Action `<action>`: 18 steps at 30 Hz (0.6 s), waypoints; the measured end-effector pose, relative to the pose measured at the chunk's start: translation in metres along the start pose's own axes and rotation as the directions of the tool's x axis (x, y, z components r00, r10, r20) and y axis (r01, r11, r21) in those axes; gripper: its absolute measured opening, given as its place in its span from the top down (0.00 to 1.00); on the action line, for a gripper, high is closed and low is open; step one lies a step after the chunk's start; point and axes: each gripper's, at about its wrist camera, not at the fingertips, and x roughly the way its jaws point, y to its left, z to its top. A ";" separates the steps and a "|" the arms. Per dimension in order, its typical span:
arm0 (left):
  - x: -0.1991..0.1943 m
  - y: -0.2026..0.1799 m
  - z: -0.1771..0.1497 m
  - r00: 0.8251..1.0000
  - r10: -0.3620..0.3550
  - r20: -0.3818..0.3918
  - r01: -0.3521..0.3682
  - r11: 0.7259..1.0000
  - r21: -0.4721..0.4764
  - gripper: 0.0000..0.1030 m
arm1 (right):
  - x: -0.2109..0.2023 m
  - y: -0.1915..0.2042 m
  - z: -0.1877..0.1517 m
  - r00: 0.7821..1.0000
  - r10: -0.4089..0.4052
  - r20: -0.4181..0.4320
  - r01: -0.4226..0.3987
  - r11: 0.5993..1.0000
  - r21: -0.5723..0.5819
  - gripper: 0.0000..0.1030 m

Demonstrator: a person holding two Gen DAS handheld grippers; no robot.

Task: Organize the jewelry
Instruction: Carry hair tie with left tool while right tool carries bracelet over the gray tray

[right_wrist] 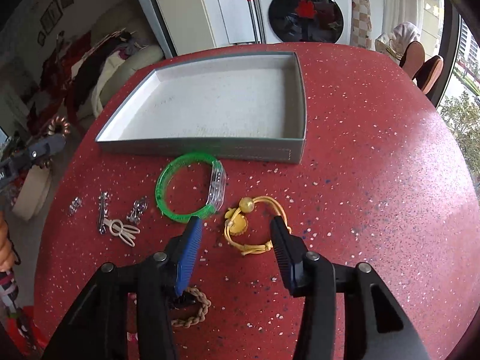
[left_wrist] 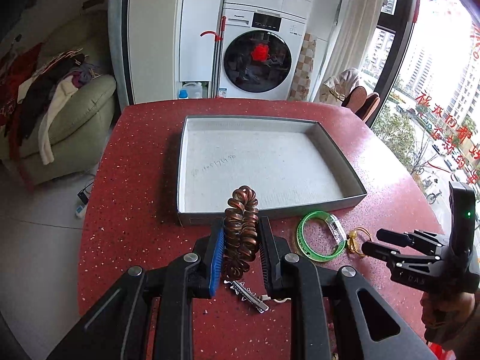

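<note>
My left gripper (left_wrist: pixel 241 237) is shut on a brown spiral hair tie (left_wrist: pixel 241 231) and holds it above the red table, just in front of the grey tray (left_wrist: pixel 345 162). The tray (right_wrist: pixel 297 96) holds nothing. My right gripper (right_wrist: pixel 237 231) is open and low over the table, its jaws either side of a yellow cord bracelet (right_wrist: pixel 249 225). The yellow bracelet (left_wrist: pixel 355 240) and the right gripper (left_wrist: pixel 373 241) also show in the left wrist view. A green bangle (right_wrist: pixel 186 189) lies just beyond the right gripper's left finger; it also shows in the left wrist view (left_wrist: pixel 318 237).
Silver hair clips (right_wrist: pixel 103 216), small silver pieces (right_wrist: pixel 138 208) and a cream clip (right_wrist: pixel 124 231) lie left of the bangle. A braided beige band (right_wrist: pixel 195 309) lies under the right gripper. A silver clip (left_wrist: pixel 249 295) lies under the left gripper. The table edge (left_wrist: pixel 99 180) is at left.
</note>
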 end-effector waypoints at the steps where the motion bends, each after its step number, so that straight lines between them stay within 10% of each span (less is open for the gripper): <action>1: 0.001 -0.001 -0.001 1.000 0.001 -0.002 -0.001 1.000 0.004 0.60 | 0.003 0.005 -0.001 1.000 -0.004 -0.005 0.003 1.000 -0.025 0.58; 7: 0.006 -0.005 -0.001 1.000 0.004 -0.012 -0.004 1.000 0.008 0.61 | 0.024 0.016 0.002 0.996 -0.080 -0.048 0.076 0.993 -0.085 0.69; 9: 0.007 -0.005 0.000 1.000 0.004 -0.016 -0.003 1.000 0.008 0.60 | 0.022 0.012 0.000 0.995 -0.090 -0.039 0.087 0.994 -0.071 0.89; 18: 0.009 -0.006 0.007 1.000 0.001 -0.014 0.000 1.000 0.014 0.60 | -0.011 -0.007 0.017 0.999 -0.015 0.049 0.013 0.999 0.043 0.89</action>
